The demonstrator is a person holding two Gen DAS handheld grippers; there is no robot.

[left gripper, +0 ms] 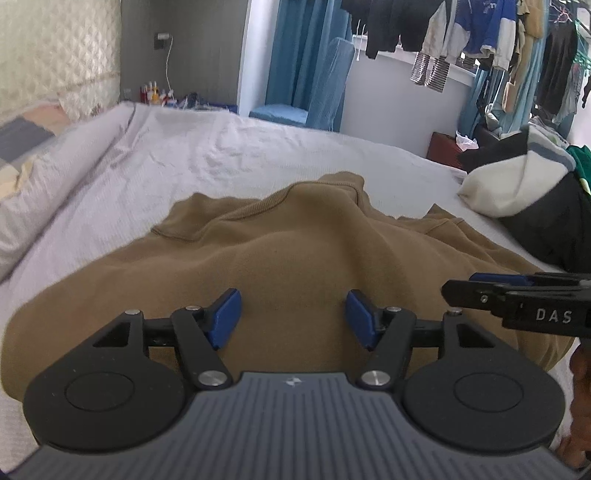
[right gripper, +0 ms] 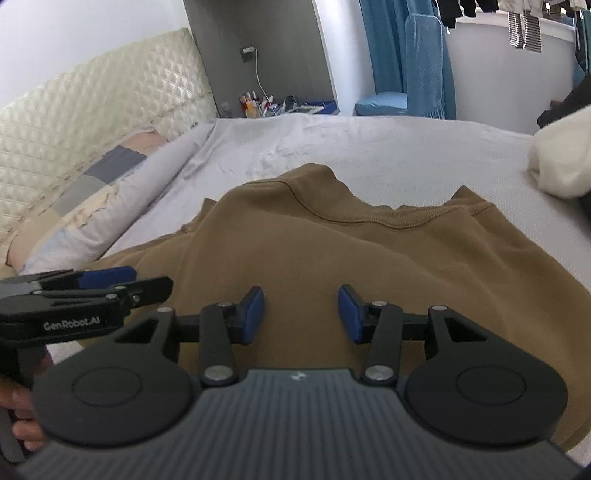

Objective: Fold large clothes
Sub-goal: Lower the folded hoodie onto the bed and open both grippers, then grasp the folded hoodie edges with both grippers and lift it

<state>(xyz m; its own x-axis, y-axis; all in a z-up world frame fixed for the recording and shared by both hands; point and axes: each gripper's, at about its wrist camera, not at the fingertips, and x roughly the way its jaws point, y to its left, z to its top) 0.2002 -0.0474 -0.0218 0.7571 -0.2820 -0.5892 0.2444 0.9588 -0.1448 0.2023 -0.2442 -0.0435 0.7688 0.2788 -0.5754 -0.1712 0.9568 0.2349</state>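
Note:
A brown sweatshirt (left gripper: 295,240) lies spread on the white bed sheet (left gripper: 258,147), its neckline toward the far side, with a fold rising in the middle. My left gripper (left gripper: 293,314) hovers over the near part of the cloth, its blue pads apart with nothing between them. My right gripper (right gripper: 301,314) is also above the sweatshirt (right gripper: 332,251), open and empty. Each gripper shows in the other's view: the right gripper (left gripper: 458,291) juts in from the right, and the left gripper (right gripper: 147,282) comes in from the left, close alongside.
A pile of white, black and green clothes (left gripper: 524,188) sits at the bed's right edge. A rolled quilt and pillow (right gripper: 92,206) line the left side under a padded headboard (right gripper: 92,110). Hanging garments (left gripper: 480,33) and a blue chair (left gripper: 325,92) stand beyond the bed.

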